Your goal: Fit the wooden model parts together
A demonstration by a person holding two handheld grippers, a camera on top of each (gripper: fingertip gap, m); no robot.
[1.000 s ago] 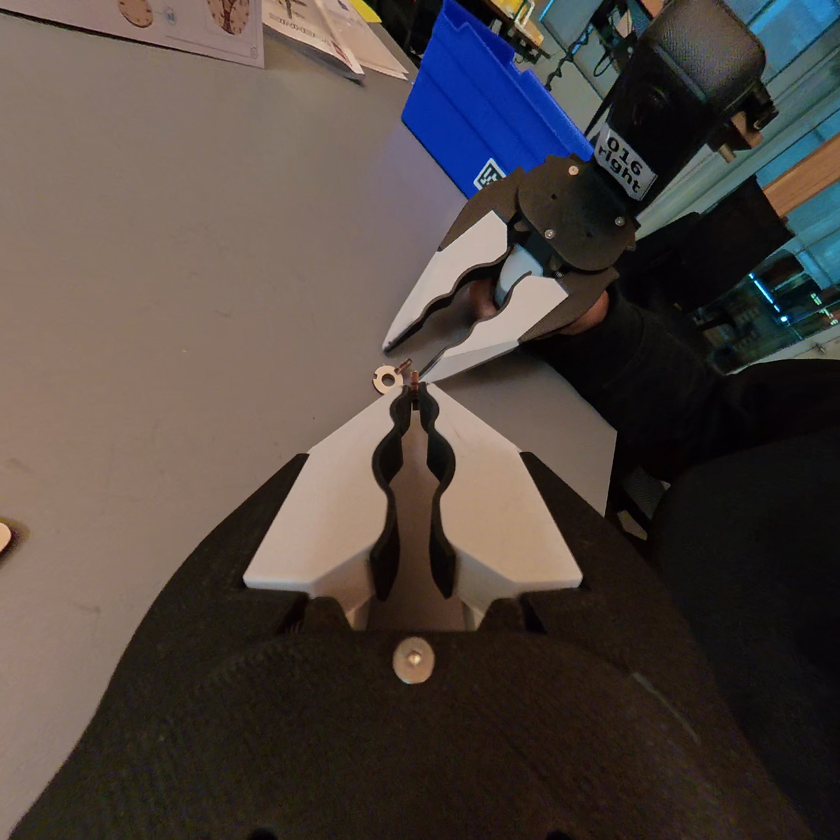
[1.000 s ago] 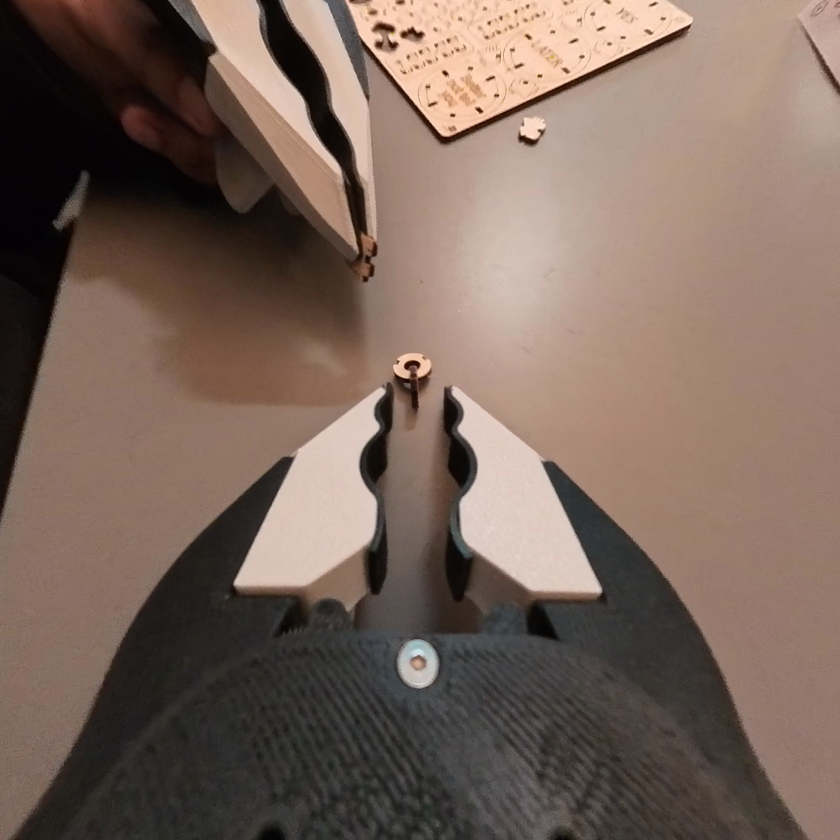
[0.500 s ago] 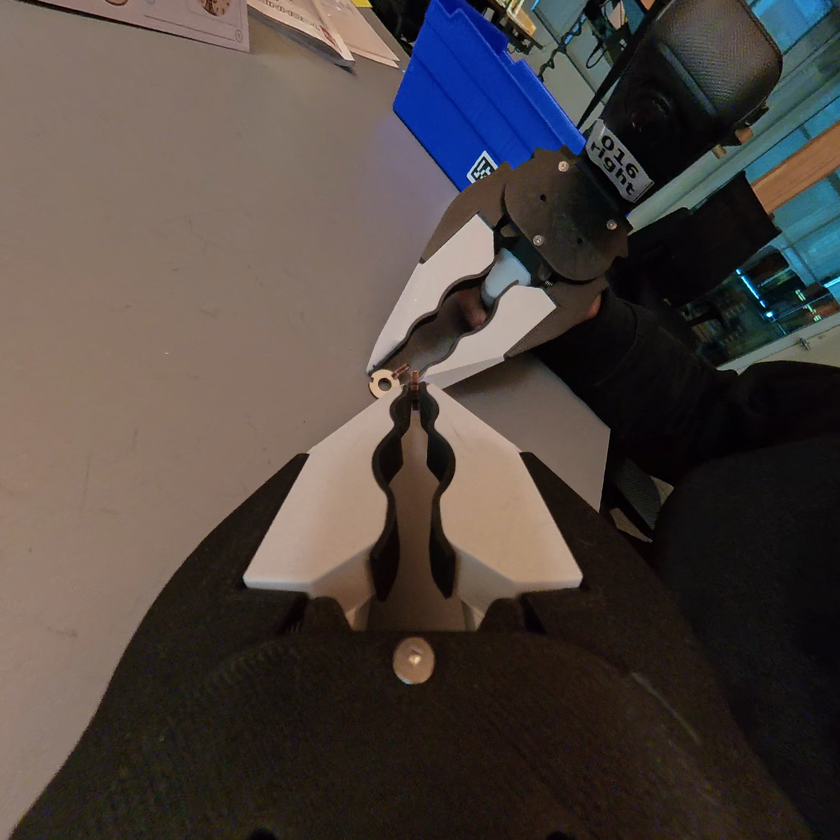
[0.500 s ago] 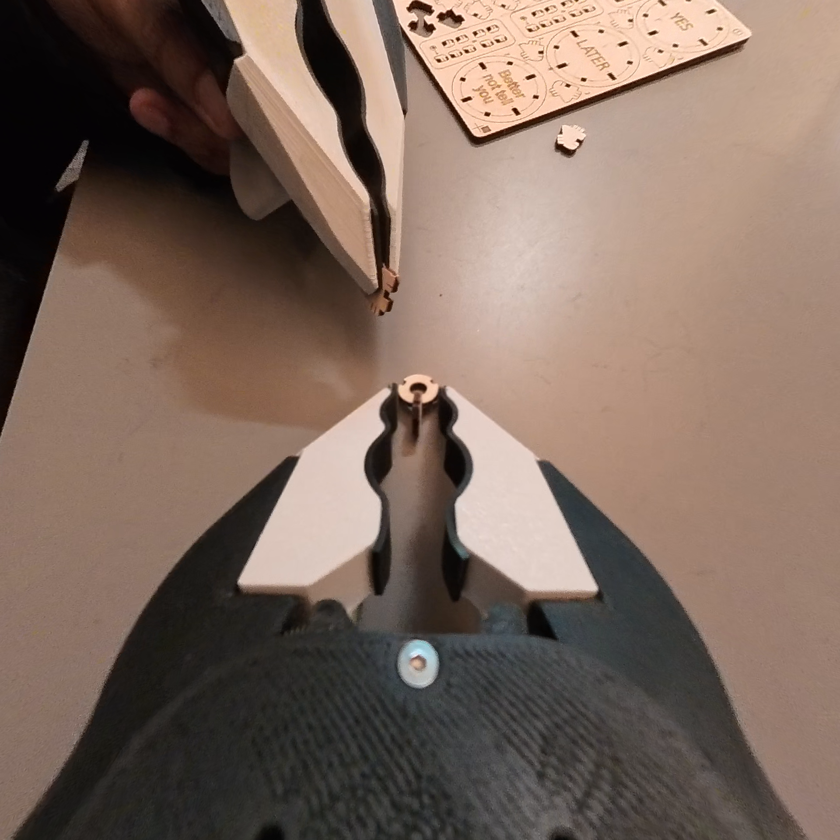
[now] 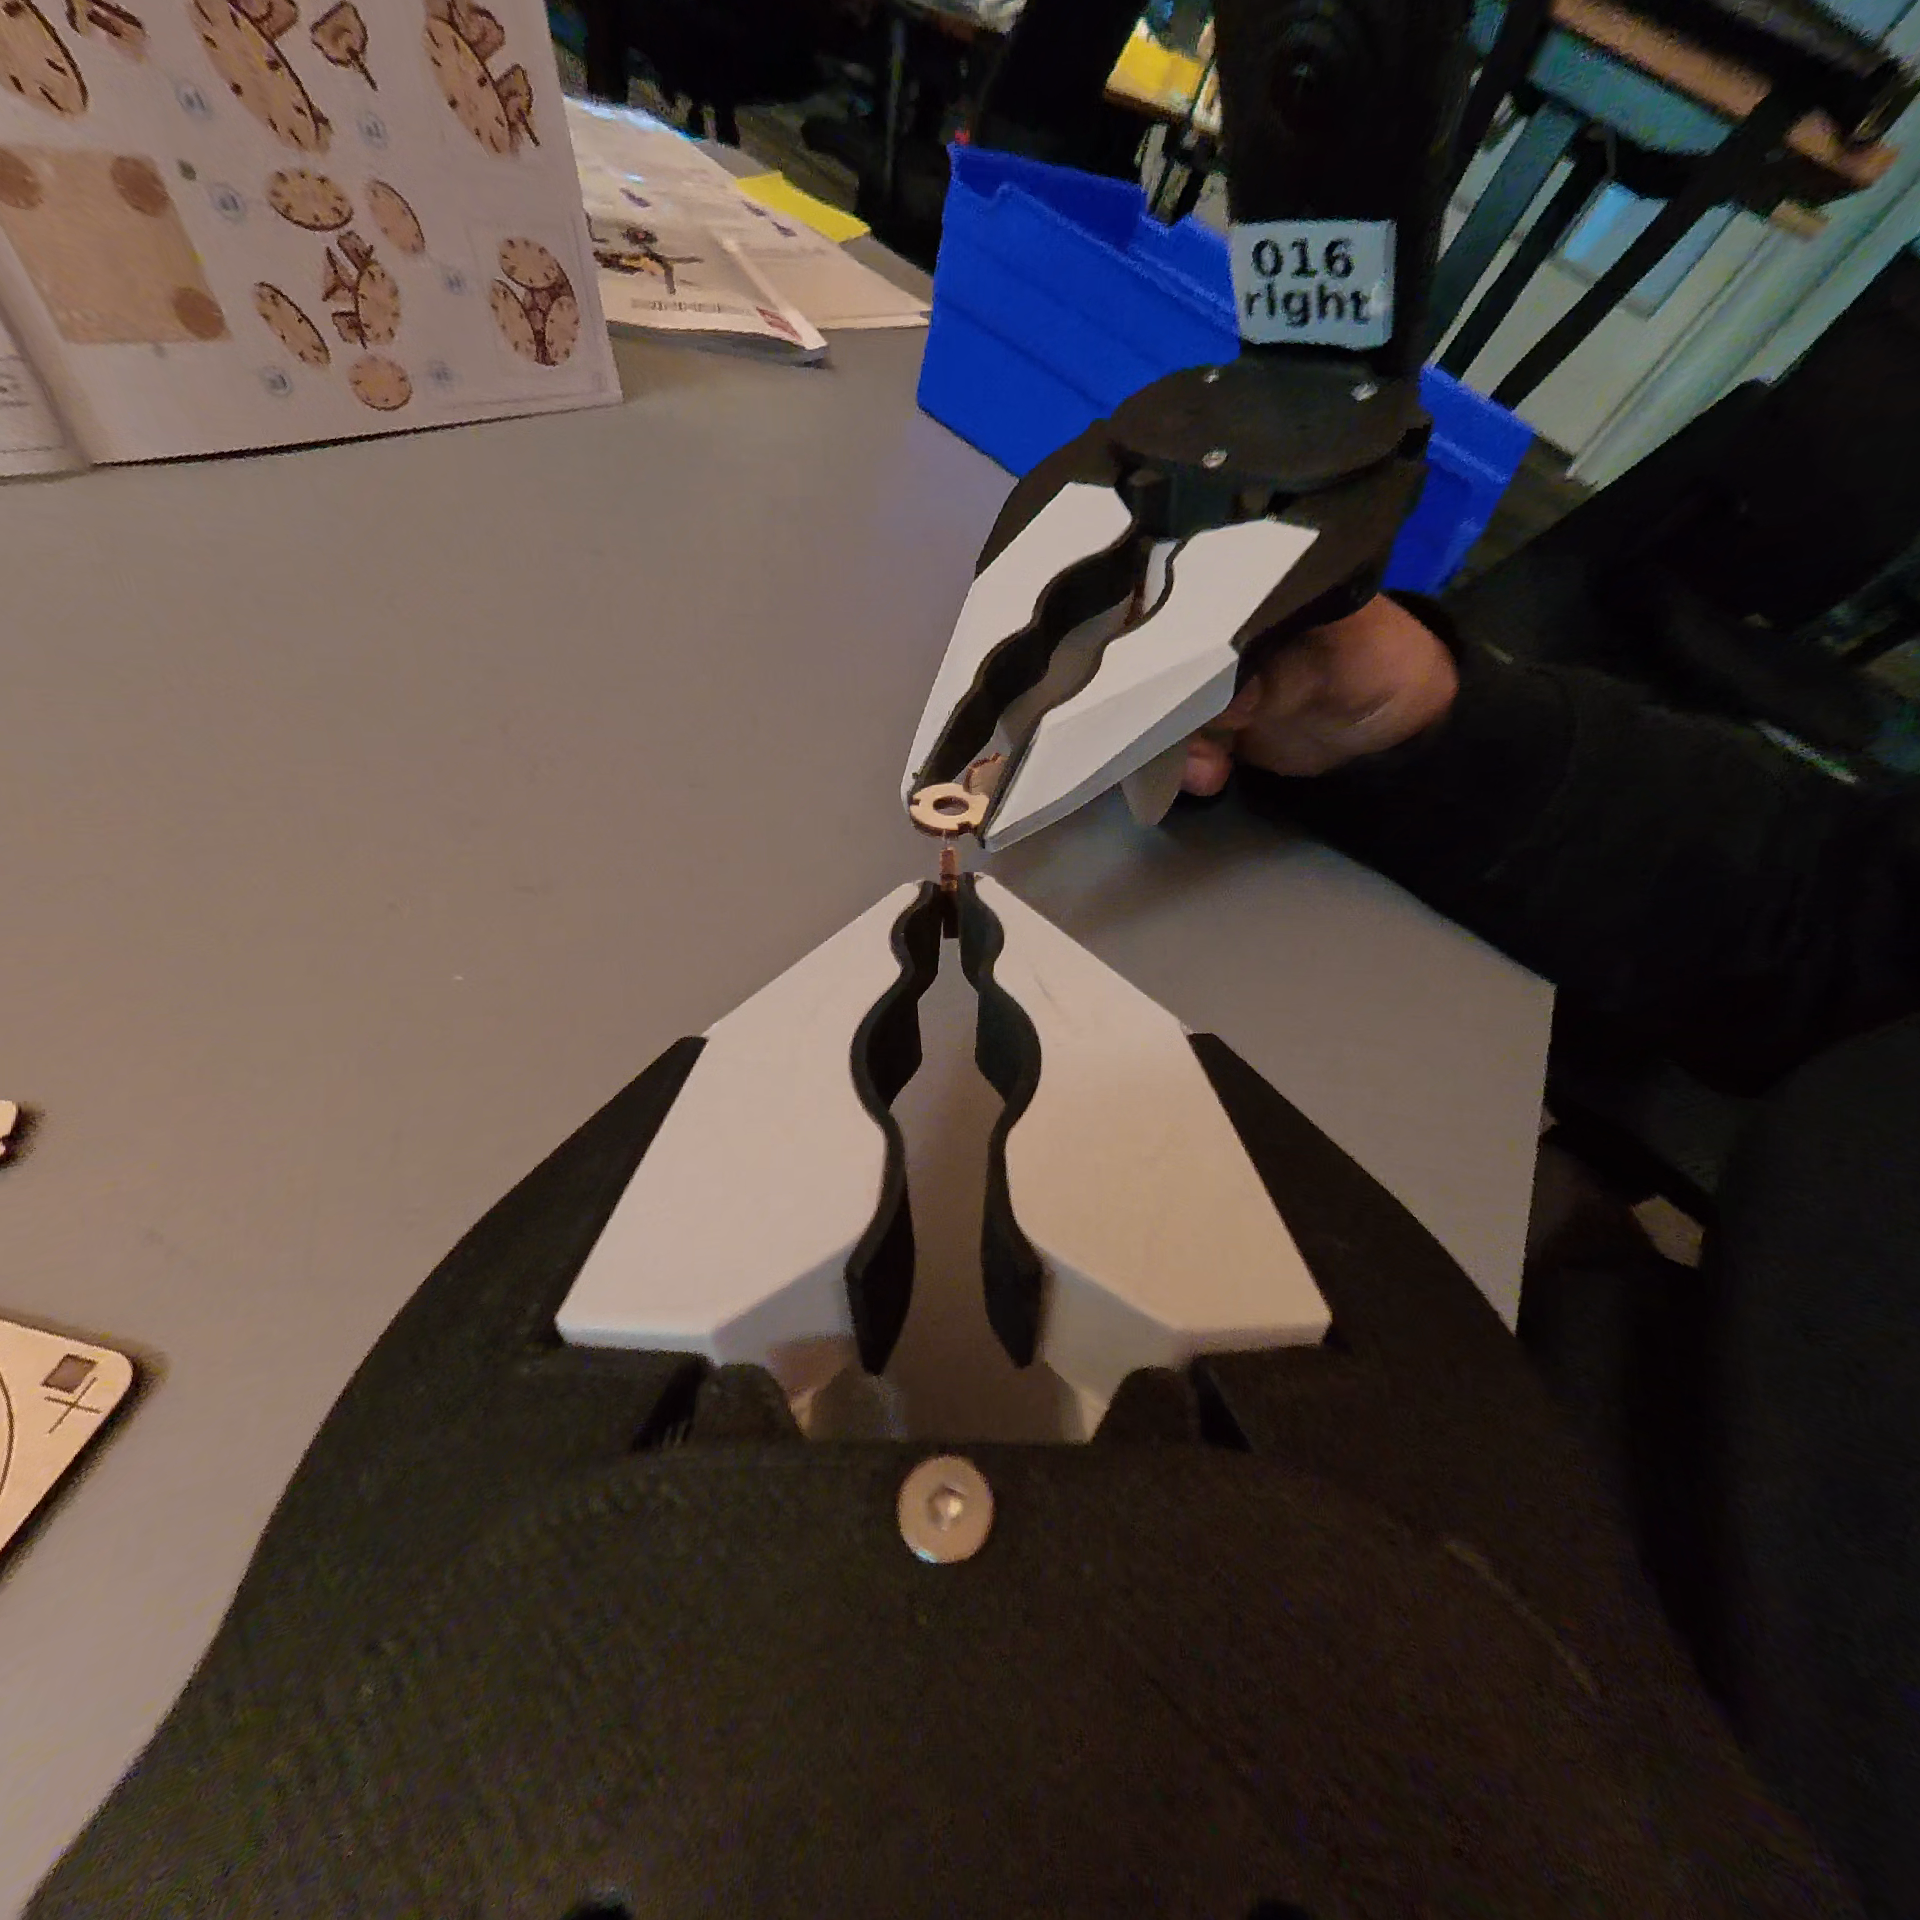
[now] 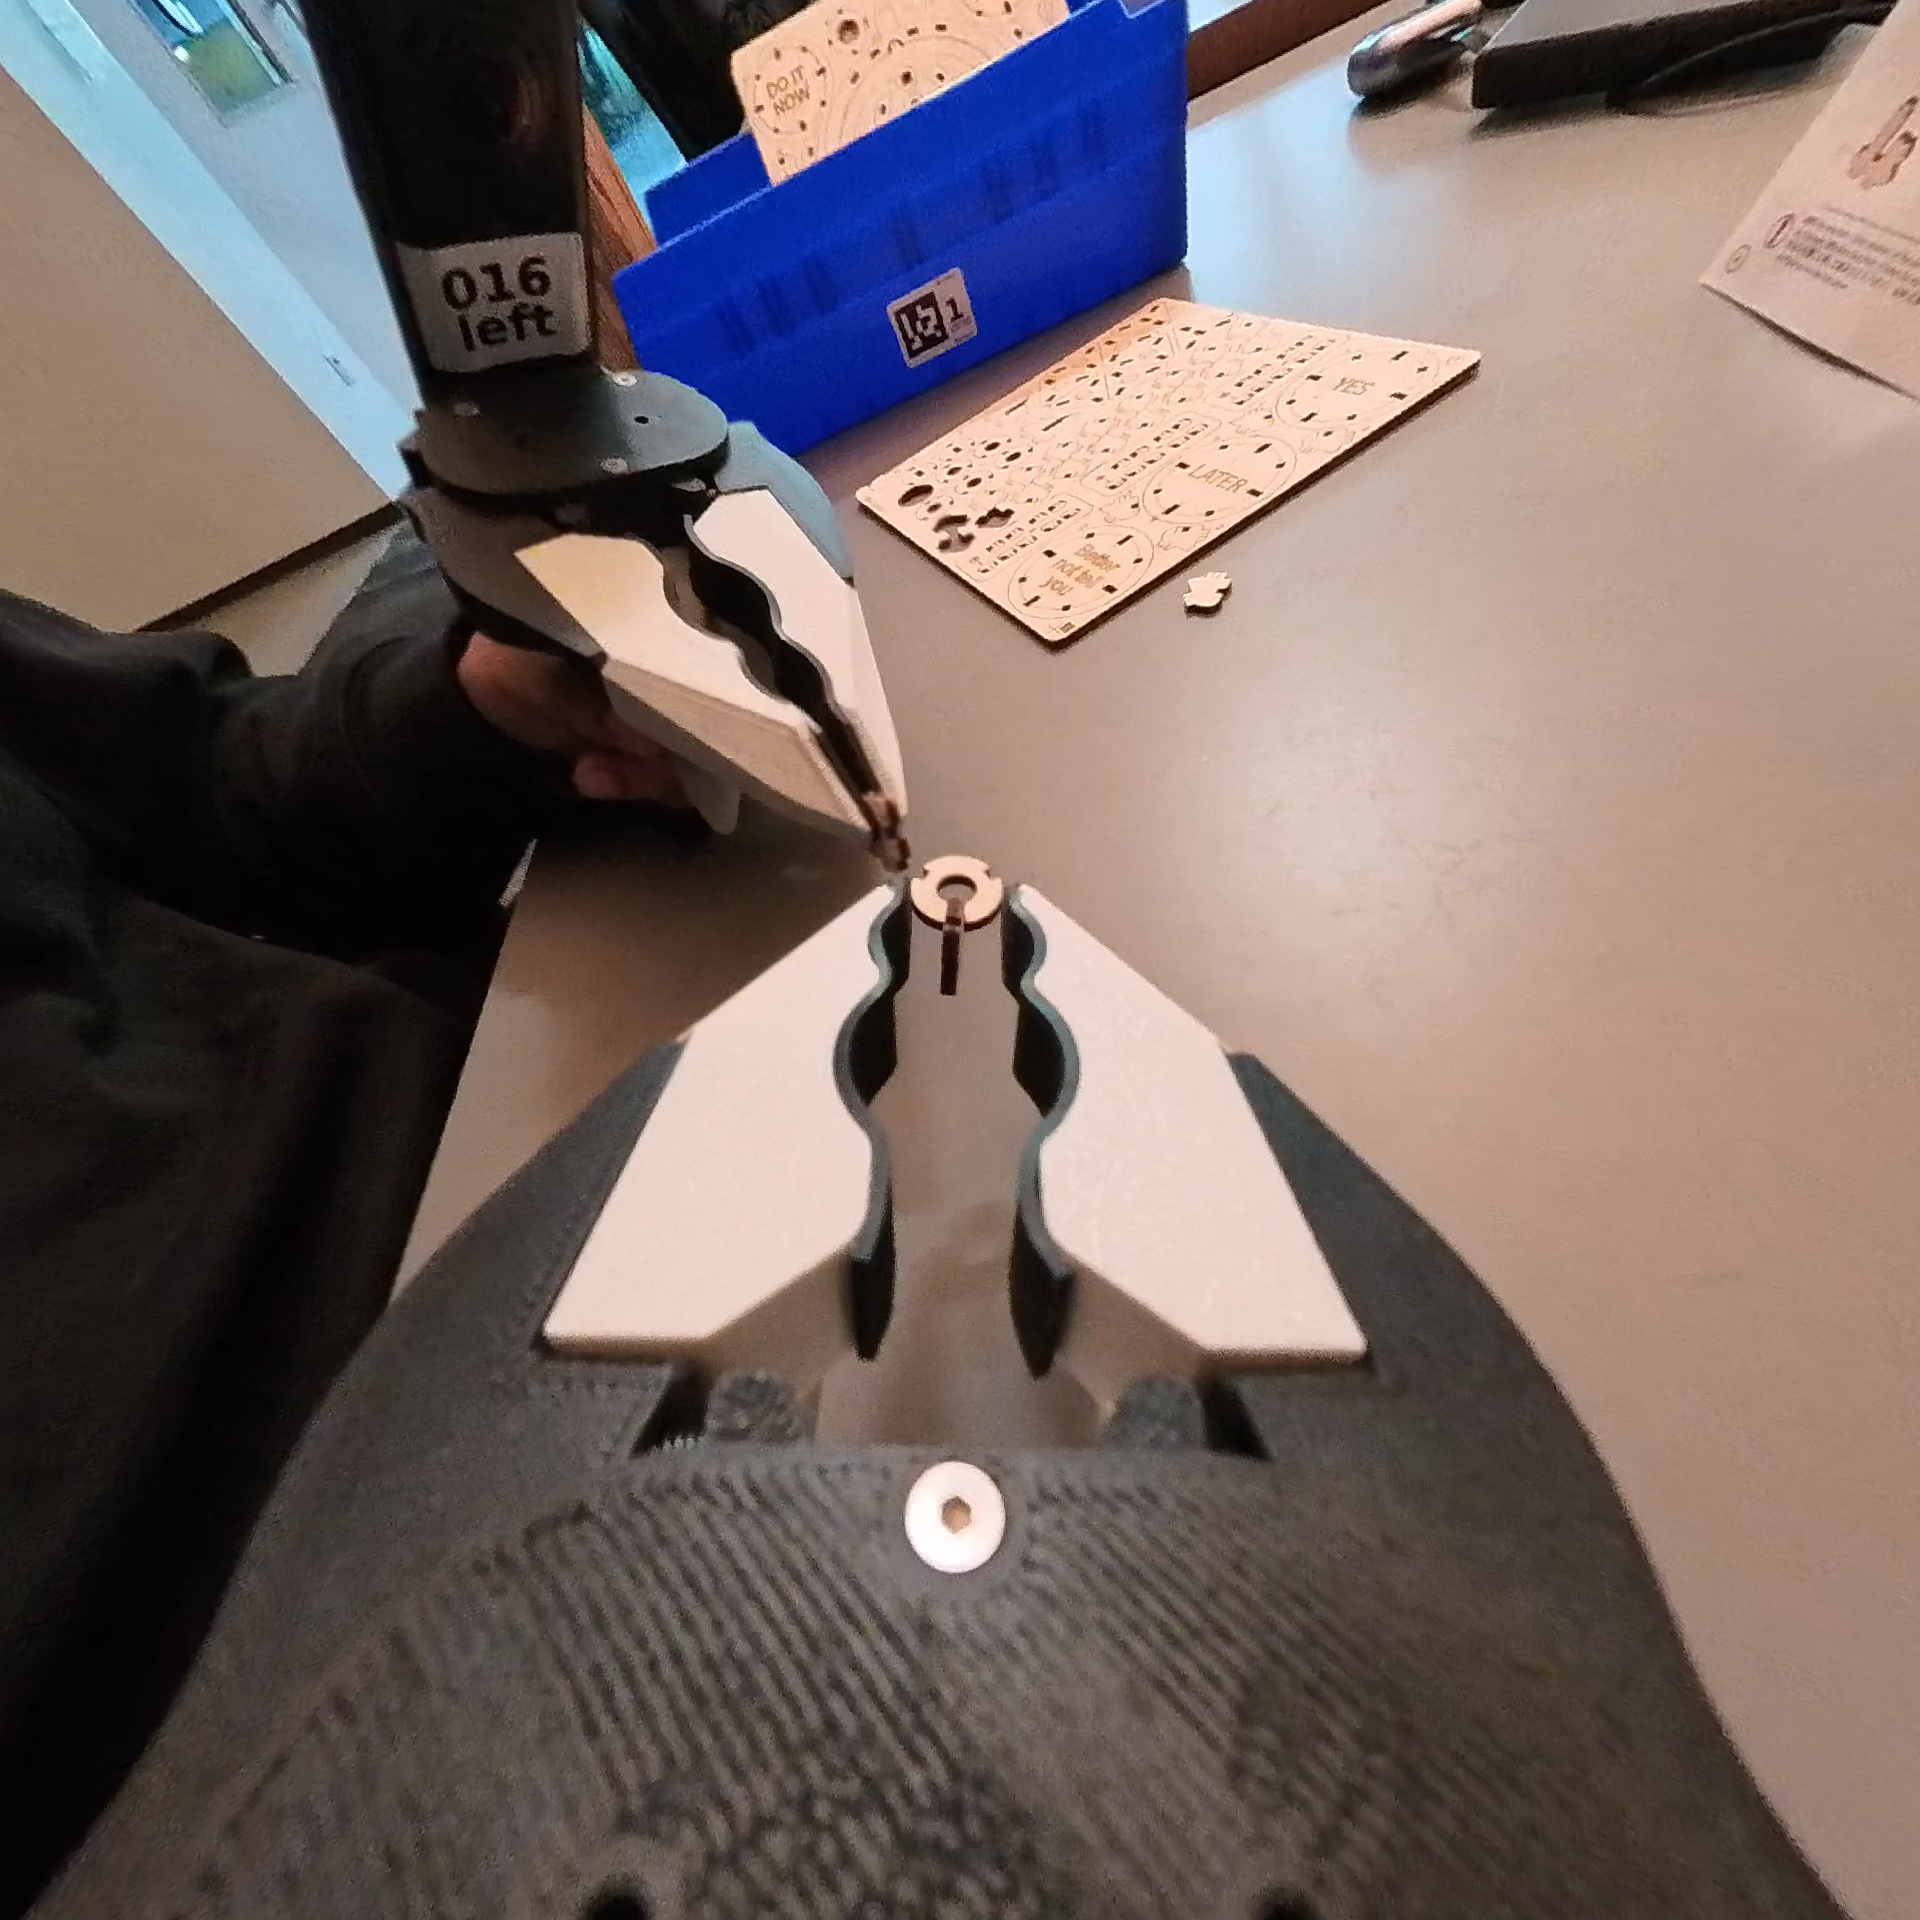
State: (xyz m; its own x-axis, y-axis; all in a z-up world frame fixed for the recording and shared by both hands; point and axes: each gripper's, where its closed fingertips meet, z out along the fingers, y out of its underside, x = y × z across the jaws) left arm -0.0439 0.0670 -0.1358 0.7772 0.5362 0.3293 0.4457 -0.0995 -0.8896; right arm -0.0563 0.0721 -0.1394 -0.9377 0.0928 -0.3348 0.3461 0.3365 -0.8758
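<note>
The left gripper [image 5: 948,889] is clamped tight on a tiny wooden peg [image 5: 947,864] sticking out past its tips, while the right gripper [image 6: 956,902] pinches a small wooden ring [image 6: 955,889] by its edges, a little tab hanging under it. Both are held up off the grey table [image 5: 416,727] near its front edge, peg tip just beside the ring. Farther back sit a laser-cut wooden sheet [image 6: 1164,457], a loose wooden bit [image 6: 1208,590] beside it, a blue bin [image 6: 914,239] and instruction sheets [image 5: 291,229] toward the far edge.
</note>
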